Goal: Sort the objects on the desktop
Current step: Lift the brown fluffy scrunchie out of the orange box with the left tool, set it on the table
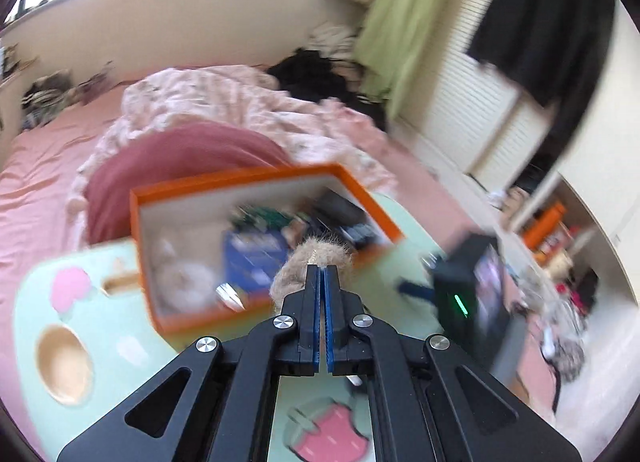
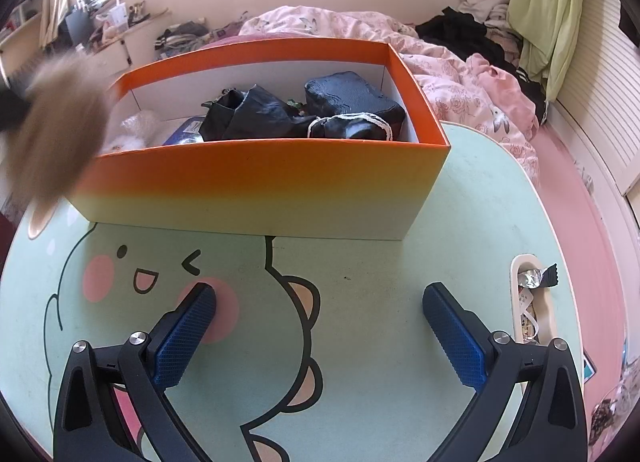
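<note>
Desktop objects, sorting in progress on a pale green cartoon-printed table (image 2: 380, 222) set beside a bed.

Item one: furry tan object (image 1: 312, 262), soft and shaggy, pinched between the closed blue pads of the left gripper (image 1: 322, 274). It hangs above the table just in front of the near wall of the box; in the right wrist view it shows as a blurred tan mass (image 2: 56, 130) at the box's left corner.

Item two: orange box (image 2: 260, 178), open-topped, white inside, standing on the table. Contents: a crumpled black bag (image 2: 256, 114), a dark textured pouch (image 2: 352, 96), a small black piece wound with white cord (image 2: 348, 126), a blue packet (image 2: 184, 132) and something pale and fluffy (image 2: 136, 128) at the left end.

Item three: right gripper (image 2: 320, 298), jaws spread wide and holding nothing, angled down over bare tabletop near the box's front face.

Item four: recessed slot (image 2: 520, 274) at the table's right edge, holding a foil wrapper (image 2: 538, 278) and small oddments too small to name.

Surroundings: pink floral quilt (image 2: 460, 74) on the bed, green cloth (image 2: 548, 10) hanging by the wall.
</note>
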